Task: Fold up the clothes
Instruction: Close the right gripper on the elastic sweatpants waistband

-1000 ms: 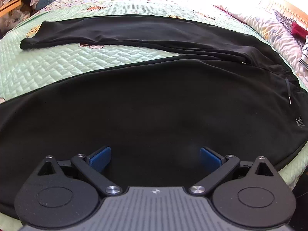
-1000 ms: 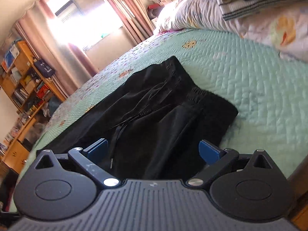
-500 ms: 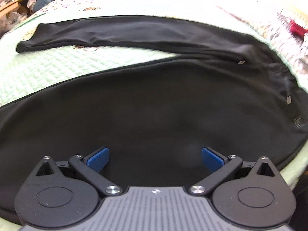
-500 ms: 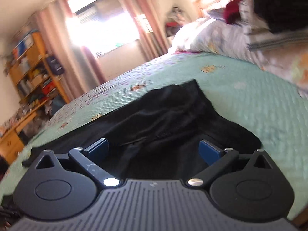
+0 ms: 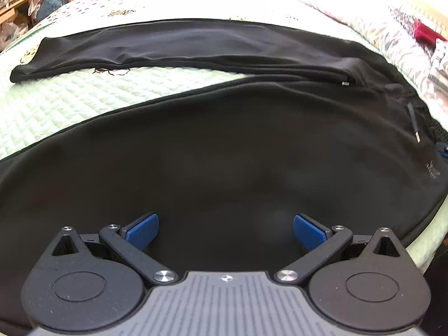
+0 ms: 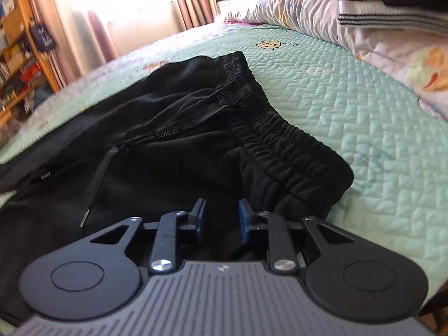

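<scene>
A pair of black trousers [image 5: 224,154] lies spread on the bed, with one leg [image 5: 168,44] stretched across the far side. My left gripper [image 5: 226,229] hovers open over the near leg, its blue pads wide apart and nothing held. In the right wrist view the elastic waistband [image 6: 266,128] and a drawstring [image 6: 95,184] lie just ahead. My right gripper [image 6: 221,218] sits low at the near edge of the trousers [image 6: 168,168] by the waist. Its jaws are closing to a narrow gap with black fabric between the pads.
The mint green quilt [image 6: 364,112] covers the bed [image 5: 70,98]. Pillows and a stack of folded clothes [image 6: 378,14] sit at the head end. A wooden bookshelf [image 6: 22,56] and curtains stand beyond the far side. The bed's edge [image 5: 420,246] drops off at the lower right.
The right gripper's jaws have gone from wide apart to a narrow gap. It rolled and sank closer to the trousers' waist. The left gripper has hardly moved.
</scene>
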Tool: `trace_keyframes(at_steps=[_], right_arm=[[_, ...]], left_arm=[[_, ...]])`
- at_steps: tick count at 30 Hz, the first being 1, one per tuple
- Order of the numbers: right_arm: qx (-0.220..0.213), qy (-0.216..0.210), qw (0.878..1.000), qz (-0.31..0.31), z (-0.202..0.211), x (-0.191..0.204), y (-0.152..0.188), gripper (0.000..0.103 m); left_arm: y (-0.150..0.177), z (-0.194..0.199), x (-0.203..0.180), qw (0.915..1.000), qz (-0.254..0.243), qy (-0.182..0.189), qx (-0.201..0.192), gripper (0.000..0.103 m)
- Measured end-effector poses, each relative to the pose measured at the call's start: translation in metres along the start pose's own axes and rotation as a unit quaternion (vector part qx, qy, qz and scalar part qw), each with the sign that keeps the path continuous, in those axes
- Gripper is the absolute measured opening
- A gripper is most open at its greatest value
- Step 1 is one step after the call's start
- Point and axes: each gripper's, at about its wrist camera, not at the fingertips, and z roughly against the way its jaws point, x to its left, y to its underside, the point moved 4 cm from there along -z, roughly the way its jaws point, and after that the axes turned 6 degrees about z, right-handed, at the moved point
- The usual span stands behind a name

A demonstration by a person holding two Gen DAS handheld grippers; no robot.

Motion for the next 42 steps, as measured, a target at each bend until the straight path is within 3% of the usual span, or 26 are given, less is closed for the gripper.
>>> trace_keyframes(at_steps=[5,11,16,21,24,27,28,29,31,33,38,42], right_arm=[[-0.036,-0.025,0.999,0.011,0.002,0.022,-0.031,0.033],[0.018,-0.004,1.000,0.022,-0.043,0.021,-0.036,0.035],[0.015,-0.011,1.000,0.015,-0.032,0.012,-0.026,0.033],[-0.032,-0.026,0.999,0.007,-0.019,0.023,-0.059,0.037],[-0.044,-0.036,0.998,0.022,-0.031,0.034,-0.082,0.037],[-0.020,-0.032,0.999,0.035,-0.063,0.034,-0.089,0.038],[0.006,-0.011,0.999,0.041,-0.080,0.028,-0.087,0.036],[0.033,-0.002,0.999,0.038,-0.095,0.021,-0.081,0.026],[0.033,-0.006,0.999,0.015,-0.097,0.013,-0.080,0.016],[0.028,-0.004,1.000,0.002,-0.089,0.012,-0.081,0.017],[0.006,0.007,1.000,0.003,-0.079,0.021,-0.097,0.028],[-0.030,-0.048,0.998,0.002,-0.080,0.051,-0.121,0.035]], left_arm=[[-0.005,0.006,-0.002,0.9986,0.025,0.046,-0.003,0.102],[-0.010,0.002,-0.022,0.9968,0.015,0.079,0.002,0.102],[-0.009,-0.011,-0.035,0.9966,-0.002,0.081,0.016,0.102],[-0.008,-0.018,-0.038,0.9970,-0.009,0.075,0.018,0.102],[-0.008,-0.019,-0.039,0.9973,-0.014,0.069,0.019,0.102],[-0.008,-0.019,-0.039,0.9973,-0.015,0.069,0.020,0.102],[-0.009,-0.018,-0.038,0.9972,-0.012,0.071,0.020,0.102],[-0.010,-0.017,-0.037,0.9970,-0.009,0.074,0.019,0.102],[-0.013,-0.014,-0.035,0.9964,-0.003,0.084,0.015,0.102],[-0.017,-0.013,-0.034,0.9955,0.004,0.094,0.010,0.102],[-0.023,-0.014,-0.035,0.9923,0.018,0.122,0.004,0.102],[-0.030,-0.012,-0.039,0.9874,0.032,0.155,0.000,0.102]])
